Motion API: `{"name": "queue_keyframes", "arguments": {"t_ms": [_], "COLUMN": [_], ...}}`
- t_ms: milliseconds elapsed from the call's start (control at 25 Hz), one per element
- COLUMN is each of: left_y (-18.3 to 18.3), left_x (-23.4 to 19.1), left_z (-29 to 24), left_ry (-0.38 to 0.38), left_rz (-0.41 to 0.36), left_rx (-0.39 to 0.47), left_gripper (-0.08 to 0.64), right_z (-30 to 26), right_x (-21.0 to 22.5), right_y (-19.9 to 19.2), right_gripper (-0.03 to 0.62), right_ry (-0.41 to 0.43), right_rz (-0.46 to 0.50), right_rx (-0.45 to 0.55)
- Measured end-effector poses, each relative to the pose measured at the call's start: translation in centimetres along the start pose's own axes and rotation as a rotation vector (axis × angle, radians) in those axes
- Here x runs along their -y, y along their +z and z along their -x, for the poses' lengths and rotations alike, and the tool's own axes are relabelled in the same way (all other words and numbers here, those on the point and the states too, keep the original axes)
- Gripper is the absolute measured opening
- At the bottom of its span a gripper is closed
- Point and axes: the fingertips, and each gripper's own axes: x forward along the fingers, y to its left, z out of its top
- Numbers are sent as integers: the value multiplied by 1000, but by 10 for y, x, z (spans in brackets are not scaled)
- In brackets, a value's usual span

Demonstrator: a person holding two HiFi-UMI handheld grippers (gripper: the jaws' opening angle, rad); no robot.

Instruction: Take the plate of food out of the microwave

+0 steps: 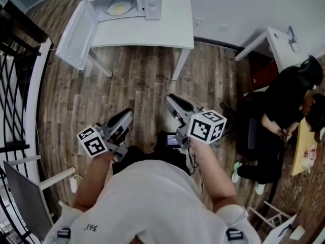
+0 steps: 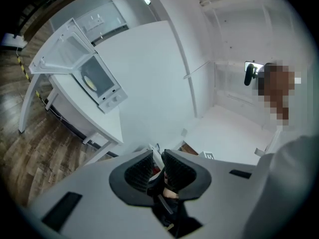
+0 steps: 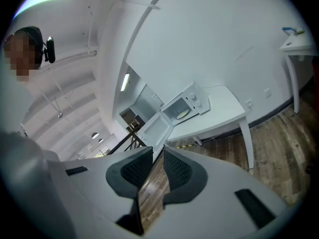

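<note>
In the head view I see the white boxy microwave on the white rectangular table at the far side of the room. Its white door is swung wide to the left. The round pale plate of yellow food sits inside the cavity. Both tools are close to my operator's body over the brown wood-plank floor, well apart from the table. The left gripper and the right gripper both point towards the microwave. A person in black clothing sits off to the right.

In the left gripper view, the two dark ribbed pads stand a narrow gap apart and I see nothing gripped between them. The microwave is far off to the upper left, door open, with the plate visible inside.

In the right gripper view, the jaws are likewise slightly parted and empty, with bare floor planks showing through the gap. Beyond the jaws the microwave sits on the table, and the plate of food is still inside it.
</note>
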Motion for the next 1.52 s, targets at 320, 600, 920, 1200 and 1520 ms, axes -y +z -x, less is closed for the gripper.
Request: {"name": "queue_keyframes", "arguments": {"t_ms": [320, 600, 920, 1200, 1520], "left_y": [39, 103, 196, 247, 280], "left_x": [-49, -124, -189, -239, -285], "left_z": [-29, -56, -86, -101, -117], "left_ry": [82, 118, 102, 122, 219], "left_rz": [19, 65, 23, 62, 83], "left_rx": [46, 74, 45, 57, 109], "left_gripper": [75, 72, 48, 20, 17], "right_z": [-62, -137, -222, -283, -348], "right_x": [27, 56, 80, 92, 116], "right_y": [28, 64, 117, 148, 172], "right_gripper": [71, 69, 69, 69, 71], "right_ry": [47, 18, -36, -54, -2], "right_rz": [-6, -13, -28, -42, -43], "right_rx": [-59, -52, -27, -32, -137]}}
